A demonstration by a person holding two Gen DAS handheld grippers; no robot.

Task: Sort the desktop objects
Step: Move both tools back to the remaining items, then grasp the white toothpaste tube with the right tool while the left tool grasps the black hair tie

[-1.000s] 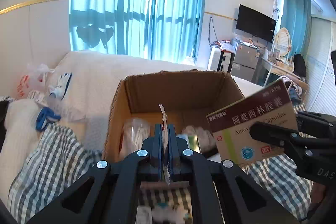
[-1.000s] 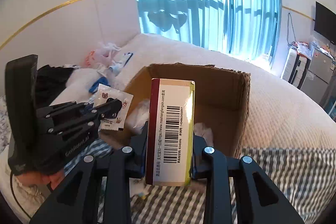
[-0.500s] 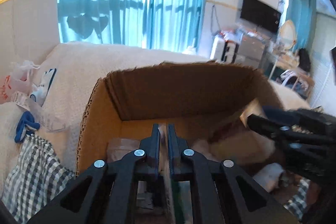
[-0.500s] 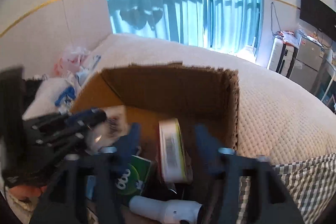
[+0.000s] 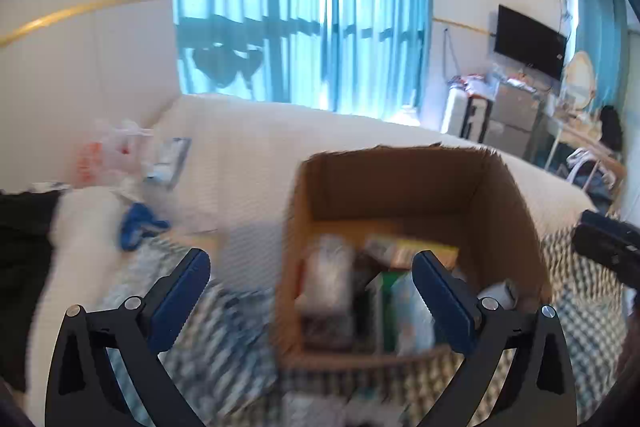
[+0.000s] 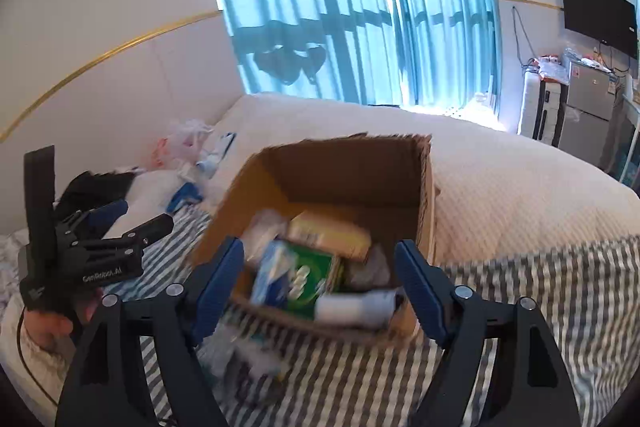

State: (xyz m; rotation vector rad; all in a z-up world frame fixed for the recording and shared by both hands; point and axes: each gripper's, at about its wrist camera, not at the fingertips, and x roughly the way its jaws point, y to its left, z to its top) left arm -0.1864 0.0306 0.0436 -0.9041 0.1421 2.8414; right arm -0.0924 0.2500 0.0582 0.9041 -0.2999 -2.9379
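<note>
Several small items sit piled in the cardboard box [image 6: 424, 187] on the bed: a yellowish medicine box [image 6: 330, 233], a green carton [image 6: 310, 277], a white bottle [image 6: 354, 307] by the near wall. Both tools are let go, nothing in them; the left gripper [image 5: 310, 297] and right gripper [image 6: 320, 277] have just been opening, jaws wide, hanging just in front of the box. Checked blanket [image 6: 520, 291] lies under it, teal curtains [image 6: 352, 3] behind.

Bright daylight, blurred foreground

Sun glows through the teal curtains [image 5: 304, 7]; the cardboard box [image 5: 404, 187] and its contents smear with motion blur, and fisheye edges curve dark.
</note>
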